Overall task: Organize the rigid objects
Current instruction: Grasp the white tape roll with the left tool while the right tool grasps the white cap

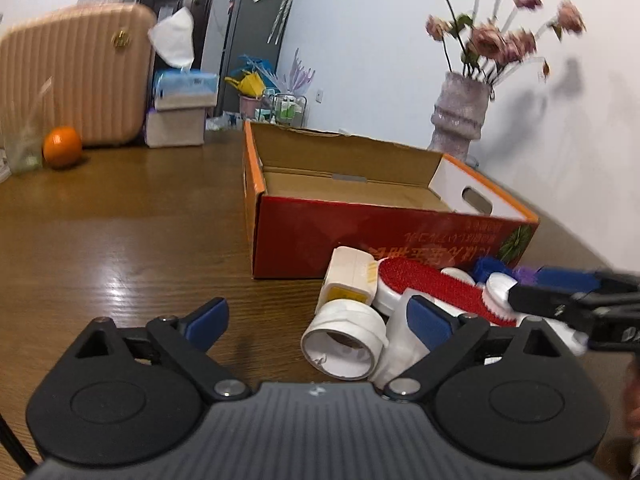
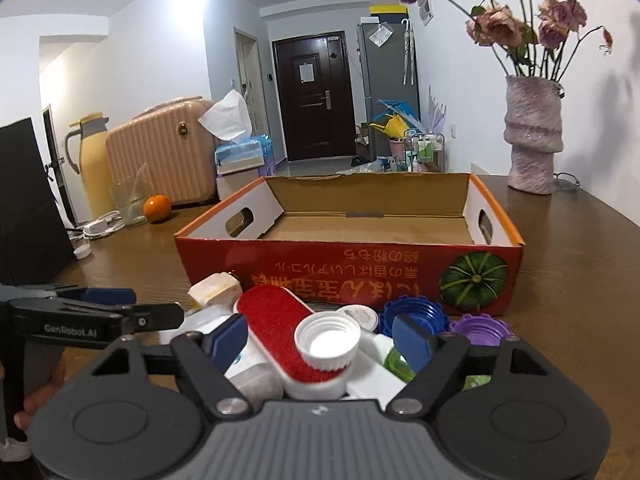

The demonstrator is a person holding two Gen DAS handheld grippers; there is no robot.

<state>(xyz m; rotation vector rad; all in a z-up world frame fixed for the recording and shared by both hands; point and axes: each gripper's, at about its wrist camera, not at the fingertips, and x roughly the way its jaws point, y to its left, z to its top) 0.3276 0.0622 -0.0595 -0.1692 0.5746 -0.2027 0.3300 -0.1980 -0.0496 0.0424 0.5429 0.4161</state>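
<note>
A heap of small rigid items lies on the wooden table (image 2: 580, 240) just in front of the red cardboard box (image 2: 348, 268), touching or nearly touching its printed front wall. In your right wrist view the red-bristled brush (image 2: 276, 320) lies across the middle of the heap with a white ribbed cap (image 2: 327, 342) resting on its near end, open side up. Beside them sit a blue cap (image 2: 412, 310), a purple cap (image 2: 482, 326) and a cream block (image 2: 216, 288) at the far left of the pile. The box stands open, its cardboard floor bare where it shows.

Your right gripper (image 2: 326, 338) stands open over the pile, blue pads either side of the brush and white cap, pressing on neither. Your left gripper (image 1: 316, 320) is open too, over bare table at the heap's left edge, with a white ring-shaped fitting (image 1: 344, 340) just beside its right pad; nothing is gripped.

Farther back on the table are an orange (image 2: 157, 208), a pink ribbed suitcase (image 2: 160, 156), a tissue box (image 2: 240, 152) and a vase of dried roses (image 2: 532, 136) by the wall.
</note>
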